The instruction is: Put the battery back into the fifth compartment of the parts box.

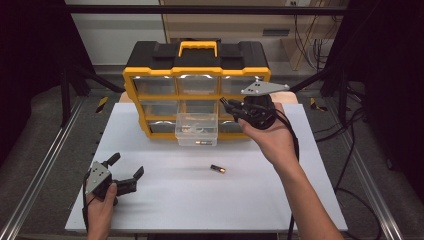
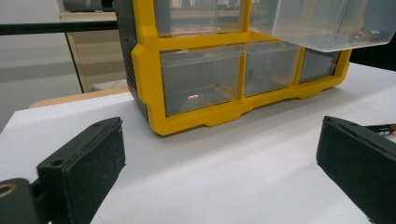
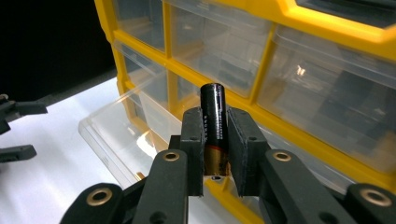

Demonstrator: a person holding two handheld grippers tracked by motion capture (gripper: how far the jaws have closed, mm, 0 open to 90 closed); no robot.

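A yellow and black organizer [image 1: 196,72] with clear drawers stands at the back of the white table top. Its bottom middle drawer [image 1: 196,131] is pulled out, with small items inside. My right gripper [image 1: 229,107] hovers in front of the organizer's right column, just right of that drawer. In the right gripper view it [image 3: 215,140] is shut on a black battery [image 3: 214,116] that stands upright between the pads. A second battery [image 1: 217,169] lies loose on the table. My left gripper [image 1: 126,166] rests near the front left, open and holding nothing [image 2: 219,163].
The white board [image 1: 165,200] ends at a metal rail [image 1: 35,180] on the left and cables [image 1: 350,150] on the right. In the left gripper view the organizer [image 2: 187,70] stands ahead, the open drawer [image 2: 322,23] upper right, the loose battery [image 2: 383,129] beside the right jaw.
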